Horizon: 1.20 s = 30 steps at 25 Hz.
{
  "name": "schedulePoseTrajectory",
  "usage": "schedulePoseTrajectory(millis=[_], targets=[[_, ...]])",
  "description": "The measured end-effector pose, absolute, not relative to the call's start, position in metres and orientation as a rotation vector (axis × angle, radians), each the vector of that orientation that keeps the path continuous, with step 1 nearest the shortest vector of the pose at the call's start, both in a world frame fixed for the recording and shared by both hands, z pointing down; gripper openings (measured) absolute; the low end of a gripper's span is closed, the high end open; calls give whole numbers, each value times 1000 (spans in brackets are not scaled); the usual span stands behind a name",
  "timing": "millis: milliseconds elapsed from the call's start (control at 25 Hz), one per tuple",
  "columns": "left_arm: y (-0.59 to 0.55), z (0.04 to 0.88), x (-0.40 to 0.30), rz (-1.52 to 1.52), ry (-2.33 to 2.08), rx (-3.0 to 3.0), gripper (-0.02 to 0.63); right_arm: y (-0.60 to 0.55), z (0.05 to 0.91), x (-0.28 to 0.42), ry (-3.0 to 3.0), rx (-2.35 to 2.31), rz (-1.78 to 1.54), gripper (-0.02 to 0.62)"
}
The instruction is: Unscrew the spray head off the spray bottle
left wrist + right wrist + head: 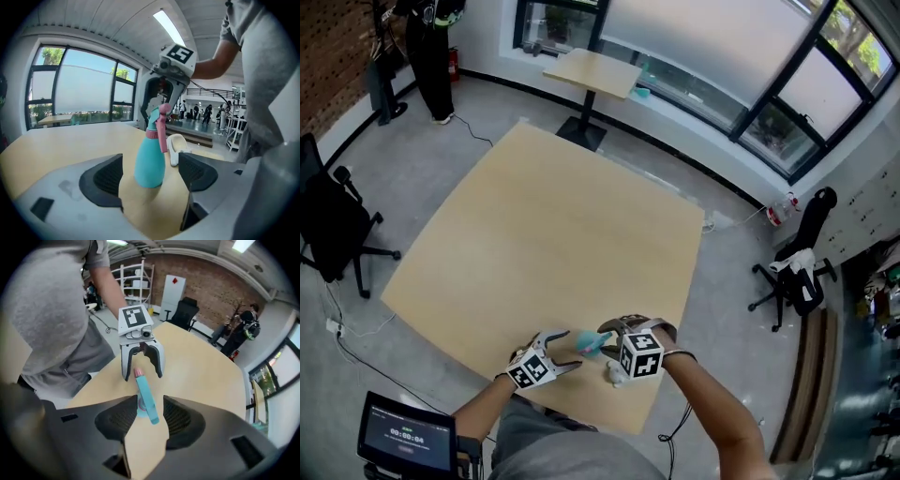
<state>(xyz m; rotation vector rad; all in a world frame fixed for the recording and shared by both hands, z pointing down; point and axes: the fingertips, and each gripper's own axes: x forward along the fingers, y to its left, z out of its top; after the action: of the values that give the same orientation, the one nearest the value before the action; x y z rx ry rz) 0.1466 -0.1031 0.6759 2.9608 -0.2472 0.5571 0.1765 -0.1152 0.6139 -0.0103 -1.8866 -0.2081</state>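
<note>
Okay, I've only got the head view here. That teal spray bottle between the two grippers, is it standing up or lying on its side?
Observer: Standing. The left gripper view shows the spray bottle upright on the table.
Operator: Has the left gripper got hold of it?
Observer: No. The left gripper has its jaws apart. The bottle's body sits between them with a gap on each side.
Operator: And the right one?
Observer: The right gripper points down over the top. Its jaws are apart on either side of the spray head, not clamped on it.
</note>
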Motion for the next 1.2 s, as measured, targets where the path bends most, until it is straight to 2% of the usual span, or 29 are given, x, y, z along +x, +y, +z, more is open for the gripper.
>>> schedulePoseTrajectory(millis=[160, 400, 760, 1080, 1200], targets=[[-103, 674, 183, 559, -200, 3068, 360, -110, 626, 164, -1792, -123, -263, 155], [-117, 717, 239, 497, -205, 3111, 359, -116, 673, 184, -1844, -109, -165, 133], [-119, 715, 239, 428, -309, 3092, 334, -116, 670, 184, -1914, 247, 100, 129], [-124, 716, 239, 412, -259, 3095, 334, -126, 674, 187, -1860, 579, 501, 130], [-122, 717, 241, 405, -232, 3086, 334, -124, 674, 188, -1887, 554, 479, 130]])
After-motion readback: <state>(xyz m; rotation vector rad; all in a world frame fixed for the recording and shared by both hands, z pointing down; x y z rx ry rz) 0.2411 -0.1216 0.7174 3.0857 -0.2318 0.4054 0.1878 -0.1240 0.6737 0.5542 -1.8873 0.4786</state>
